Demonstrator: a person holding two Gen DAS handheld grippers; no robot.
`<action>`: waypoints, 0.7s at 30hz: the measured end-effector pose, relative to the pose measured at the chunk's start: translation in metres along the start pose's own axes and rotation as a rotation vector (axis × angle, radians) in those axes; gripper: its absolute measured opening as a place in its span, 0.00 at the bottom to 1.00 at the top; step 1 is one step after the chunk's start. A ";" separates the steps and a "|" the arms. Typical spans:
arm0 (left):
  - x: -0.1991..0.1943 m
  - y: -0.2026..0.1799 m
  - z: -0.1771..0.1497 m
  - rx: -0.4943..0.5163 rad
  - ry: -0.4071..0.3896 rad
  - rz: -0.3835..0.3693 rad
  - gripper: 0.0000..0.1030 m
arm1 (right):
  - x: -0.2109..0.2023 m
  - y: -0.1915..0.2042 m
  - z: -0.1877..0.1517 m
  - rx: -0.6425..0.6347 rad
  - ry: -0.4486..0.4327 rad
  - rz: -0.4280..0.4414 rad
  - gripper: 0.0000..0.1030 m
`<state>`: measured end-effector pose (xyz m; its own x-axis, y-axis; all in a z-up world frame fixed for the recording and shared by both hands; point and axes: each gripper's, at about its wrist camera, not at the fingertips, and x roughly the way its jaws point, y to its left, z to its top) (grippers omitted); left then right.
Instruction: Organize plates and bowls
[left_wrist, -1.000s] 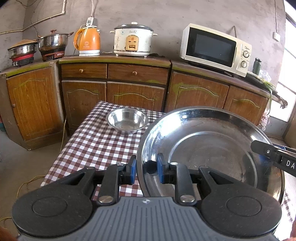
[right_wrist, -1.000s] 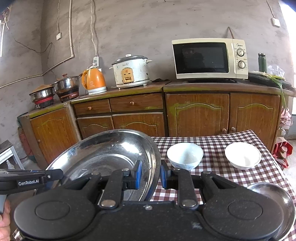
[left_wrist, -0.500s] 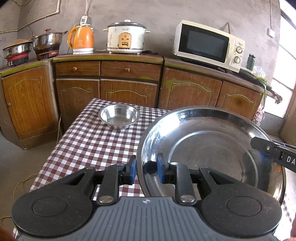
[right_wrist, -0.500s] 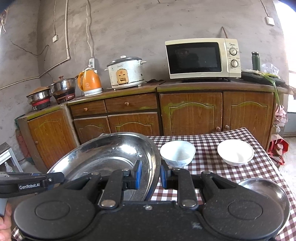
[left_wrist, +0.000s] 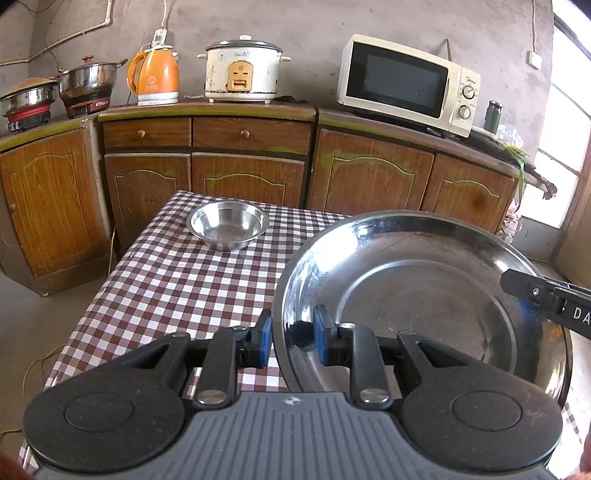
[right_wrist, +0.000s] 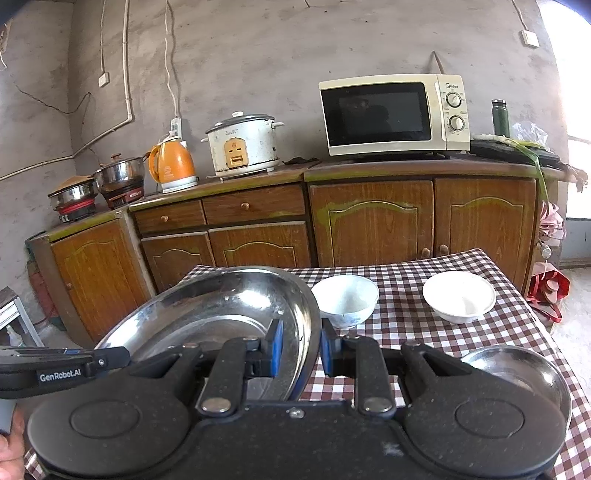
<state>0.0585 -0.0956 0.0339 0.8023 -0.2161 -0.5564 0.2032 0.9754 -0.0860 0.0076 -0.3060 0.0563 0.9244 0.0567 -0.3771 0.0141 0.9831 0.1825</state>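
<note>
A large steel plate (left_wrist: 424, 295) hangs above the checked table, held from both sides. My left gripper (left_wrist: 291, 338) is shut on its left rim. My right gripper (right_wrist: 299, 349) is shut on its right rim; the plate also shows in the right wrist view (right_wrist: 221, 314). A small steel bowl (left_wrist: 228, 227) sits at the table's far left. Two white bowls (right_wrist: 345, 301) (right_wrist: 459, 297) sit at the far right. Another steel bowl (right_wrist: 517, 373) lies near the right front edge.
The table has a red-and-white checked cloth (left_wrist: 173, 280). Wooden cabinets (left_wrist: 251, 173) stand behind it with a microwave (left_wrist: 406, 85), rice cooker (left_wrist: 242, 70), orange kettle (left_wrist: 155, 77) and pots (left_wrist: 88, 86) on top. A window is at the right.
Both grippers and the plate have drawn back and risen slightly; the table items look farther and lower in view. The grips on the plate are unchanged.
</note>
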 end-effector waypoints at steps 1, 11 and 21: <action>0.000 0.000 -0.001 0.000 0.002 -0.001 0.24 | -0.001 0.000 -0.001 -0.003 0.001 -0.002 0.27; 0.000 -0.004 -0.003 0.009 0.004 0.001 0.24 | -0.006 -0.005 -0.007 0.008 0.003 -0.004 0.27; 0.001 -0.007 -0.008 0.014 0.014 -0.006 0.24 | -0.010 -0.010 -0.011 0.023 0.010 -0.008 0.27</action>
<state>0.0534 -0.1021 0.0278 0.7932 -0.2212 -0.5673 0.2156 0.9734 -0.0780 -0.0060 -0.3150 0.0482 0.9204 0.0502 -0.3876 0.0307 0.9794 0.1997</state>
